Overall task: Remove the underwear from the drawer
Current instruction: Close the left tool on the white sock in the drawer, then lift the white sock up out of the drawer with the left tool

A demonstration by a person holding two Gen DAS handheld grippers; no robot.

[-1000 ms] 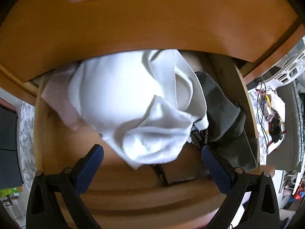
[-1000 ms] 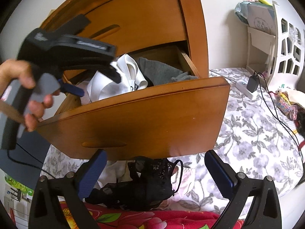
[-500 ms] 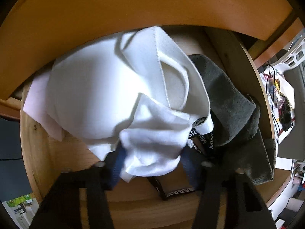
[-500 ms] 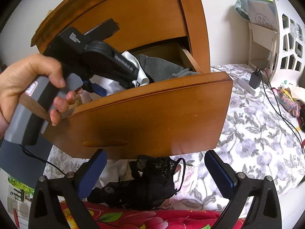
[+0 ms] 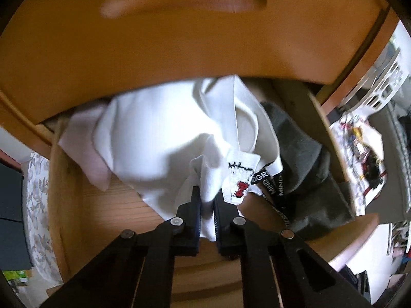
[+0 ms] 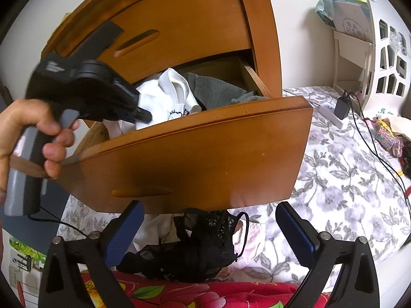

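Observation:
The open wooden drawer (image 5: 66,192) holds white underwear (image 5: 159,138), a pale pink piece (image 5: 84,143) and a dark grey garment (image 5: 303,159). My left gripper (image 5: 206,195) points steeply down into it, shut on a bunched fold of the white underwear next to its printed label. From the right wrist view a hand (image 6: 30,128) holds that left gripper (image 6: 143,114) over the drawer front (image 6: 205,159), its tips in the white underwear (image 6: 164,97). My right gripper (image 6: 208,233) stands open and holds nothing, low before the drawer, above black lace underwear (image 6: 203,243) on the bed.
A shut upper drawer front (image 5: 179,38) overhangs the open one. A floral sheet (image 6: 346,179) covers the bed to the right, with a charger and cable (image 6: 341,107). A red flowered blanket (image 6: 205,295) lies below. A white shelf unit (image 6: 372,51) stands at the far right.
My left gripper went down into the drawer, closed its jaws on the white underwear and rose a little, drawing up a fold. The right gripper has kept still.

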